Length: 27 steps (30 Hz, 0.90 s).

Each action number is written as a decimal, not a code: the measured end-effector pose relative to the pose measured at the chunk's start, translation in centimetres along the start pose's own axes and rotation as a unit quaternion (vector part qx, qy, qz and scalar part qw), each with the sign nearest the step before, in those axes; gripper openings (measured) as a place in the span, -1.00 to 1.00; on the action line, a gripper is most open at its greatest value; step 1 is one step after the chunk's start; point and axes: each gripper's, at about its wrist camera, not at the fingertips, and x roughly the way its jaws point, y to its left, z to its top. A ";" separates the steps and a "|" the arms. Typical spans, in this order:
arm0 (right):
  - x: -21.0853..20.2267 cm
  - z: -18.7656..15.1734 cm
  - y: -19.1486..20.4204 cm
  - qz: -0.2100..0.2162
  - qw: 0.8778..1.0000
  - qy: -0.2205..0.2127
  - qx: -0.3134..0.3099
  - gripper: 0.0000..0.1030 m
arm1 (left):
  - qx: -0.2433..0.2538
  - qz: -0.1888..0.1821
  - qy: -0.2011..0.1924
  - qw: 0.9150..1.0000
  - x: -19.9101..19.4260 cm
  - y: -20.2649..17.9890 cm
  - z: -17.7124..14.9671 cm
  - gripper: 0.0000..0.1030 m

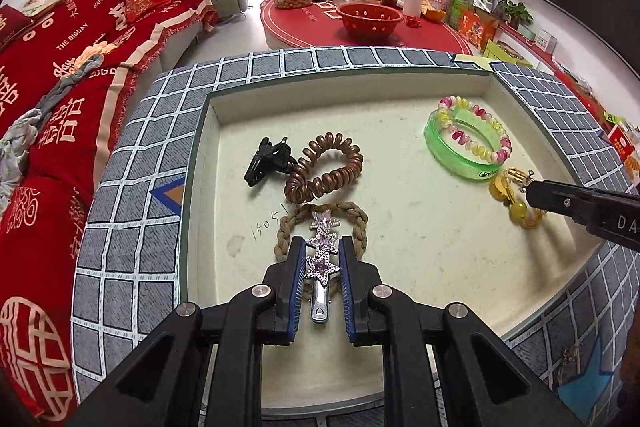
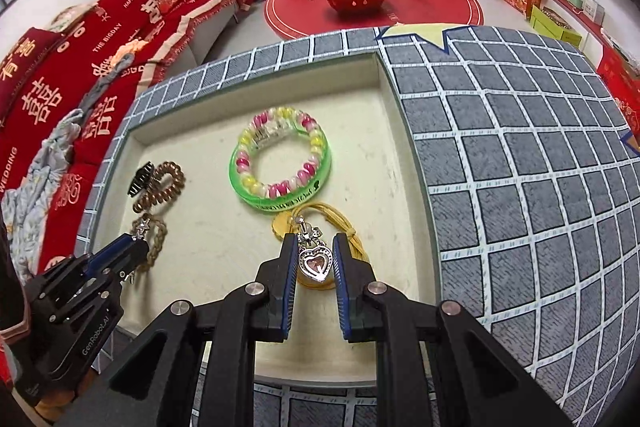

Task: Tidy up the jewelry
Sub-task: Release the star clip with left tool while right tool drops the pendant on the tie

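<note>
Jewelry sorting, placing step: our left gripper (image 1: 322, 259) clamps a silver star-studded hair clip (image 1: 321, 261); our right gripper (image 2: 316, 259) clamps a heart-shaped gem pendant (image 2: 316, 265). Next we likely release both into the cream tray (image 1: 400, 227).

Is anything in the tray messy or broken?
Nothing looks broken. The tray floor has smudges and scribbled numbers. The black claw clip lies tangled against the brown coil hair tie.

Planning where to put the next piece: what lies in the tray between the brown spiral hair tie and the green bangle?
Nothing: in the left wrist view, bare tray floor separates the spiral hair tie from the green bangle.
</note>
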 end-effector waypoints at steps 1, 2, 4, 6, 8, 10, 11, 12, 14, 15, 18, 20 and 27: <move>0.1 -0.1 0.0 -0.001 1.000 0.001 0.000 -0.63 | 0.002 0.001 0.000 1.000 0.0 -0.1 0.0 -0.42; 0.2 -0.2 0.0 0.000 1.000 -0.002 0.001 -0.63 | 0.003 0.001 0.000 1.000 0.0 -0.2 0.0 -0.42; 0.2 -0.2 0.1 -0.002 1.000 -0.003 0.001 -0.63 | 0.004 0.003 0.000 1.000 -0.1 -0.3 -0.1 -0.42; 0.3 -0.3 0.2 -0.005 1.000 -0.004 -0.003 -0.62 | 0.003 0.004 -0.001 1.000 0.0 -0.3 0.0 -0.42; 0.2 -0.4 0.3 -0.007 1.000 -0.005 -0.005 -0.62 | 0.003 0.007 -0.001 1.000 0.0 -0.5 -0.1 -0.42; 0.2 -0.5 0.3 -0.008 1.000 -0.006 -0.003 -0.62 | 0.004 0.011 -0.001 1.000 0.0 -0.6 -0.1 -0.42; 0.2 -0.6 0.2 -0.009 1.000 -0.005 -0.001 -0.62 | 0.005 0.013 -0.001 1.000 -0.1 -0.7 -0.1 -0.42; 0.5 -0.7 0.1 -0.008 1.000 0.003 0.001 -0.62 | 0.006 0.014 -0.001 1.000 -0.1 -0.8 -0.1 -0.42; 0.4 -0.9 0.0 -0.006 1.000 -0.001 0.000 -0.61 | 0.005 0.016 -0.001 1.000 -0.2 -0.9 -0.1 -0.41; 0.4 -1.0 0.1 -0.007 1.000 0.001 -0.001 -0.61 | 0.004 0.017 -0.001 1.000 -0.2 -0.8 -0.1 -0.41; 0.2 -1.1 0.1 0.000 1.000 0.003 -0.001 -0.44 | 0.002 0.022 -0.001 1.000 -0.4 -0.6 -0.2 -0.41; -0.1 -1.0 0.1 0.008 1.000 0.000 0.000 -0.13 | 0.000 0.025 -0.004 1.000 -0.6 -0.5 -0.2 -0.41; -1.5 -0.9 0.5 0.027 0.999 -0.016 0.006 0.32 | 0.000 0.031 -0.020 0.999 -1.8 -0.3 -0.1 -0.41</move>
